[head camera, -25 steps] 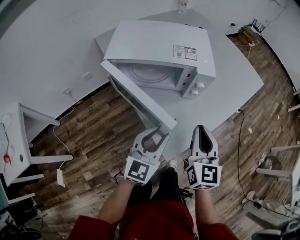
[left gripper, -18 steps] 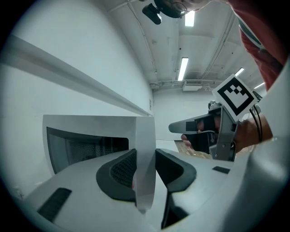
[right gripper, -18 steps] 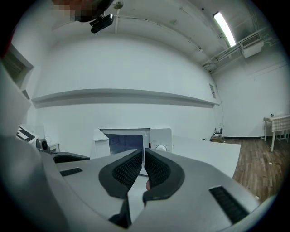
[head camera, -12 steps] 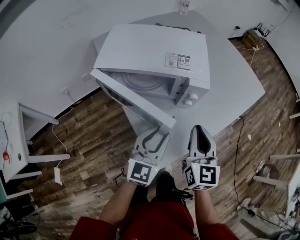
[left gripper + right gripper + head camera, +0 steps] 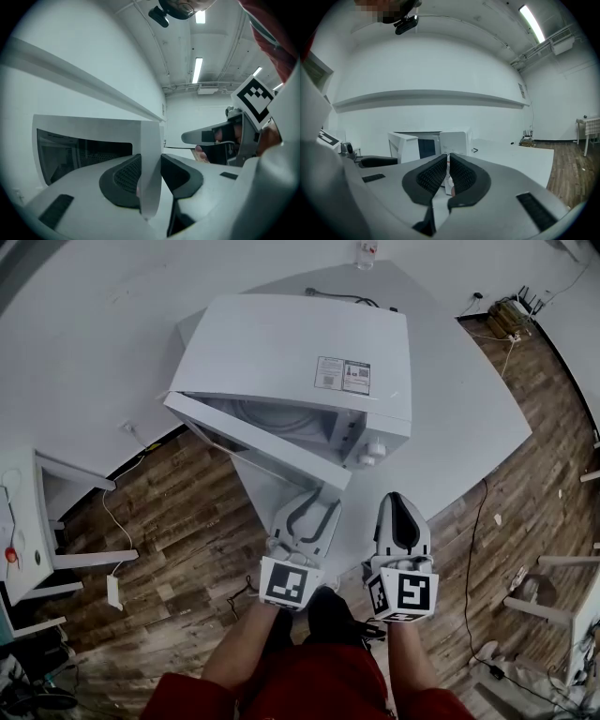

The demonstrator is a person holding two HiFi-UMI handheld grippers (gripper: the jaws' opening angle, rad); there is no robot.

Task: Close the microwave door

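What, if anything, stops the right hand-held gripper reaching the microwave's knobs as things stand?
Likely nothing, so yes. The right hand-held gripper, shut and empty, faces the knobs with only table between them; the door stands off to its left.

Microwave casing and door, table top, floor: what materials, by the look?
Microwave casing and door: probably painted sheet metal, though the door may be plastic; flat satin white, crisp edges. Table top: white laminate or painted board; matte, uniform. Floor: wood or wood-look planks; brown grain, staggered joints.
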